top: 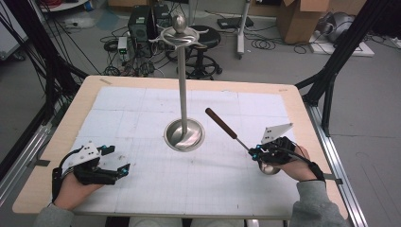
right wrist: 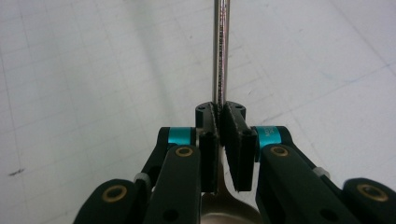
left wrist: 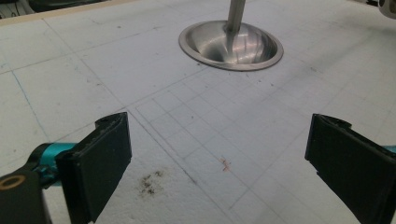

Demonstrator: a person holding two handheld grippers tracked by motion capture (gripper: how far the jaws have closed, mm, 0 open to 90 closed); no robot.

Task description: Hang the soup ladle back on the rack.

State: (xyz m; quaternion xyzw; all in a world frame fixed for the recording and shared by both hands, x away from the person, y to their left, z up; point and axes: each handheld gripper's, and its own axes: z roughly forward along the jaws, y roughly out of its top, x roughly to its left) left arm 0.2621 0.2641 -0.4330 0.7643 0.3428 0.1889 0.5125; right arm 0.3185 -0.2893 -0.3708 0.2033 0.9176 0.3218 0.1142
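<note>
The right gripper's (right wrist: 219, 140) fingers (right wrist: 238, 149) are clenched on the thin metal shaft of a ladle (top: 236, 138), pinching it just above the bowl; in the right gripper view the steel rod runs straight up from between the pads, and the rounded bowl shows below them. From the high view, that gripper (top: 257, 153) sits near the right edge of the white gridded mat (top: 142, 109), the ladle's bowl low beside the hand and seemingly at or just above the mat, while its dark wooden handle points up and away toward the middle of the table (top: 66, 123). The left gripper (top: 118, 163) rests at the near left of the mat with its fingers (left wrist: 98, 158) released and standing wide apart, nothing between them but bare mat. In the centre stands a metal rack (top: 183, 71): a round dished base, a tall pole and a ring of hooks at the top under a knob, with no utensil hanging from it. Judging from this, the work is most likely to hang the ladle on that stand, and it is at an early stage: the ladle is gripped, but it is well apart from the hooks, low on the table. What remains is to lift it, bring the handle end to a hook, and let go.
</note>
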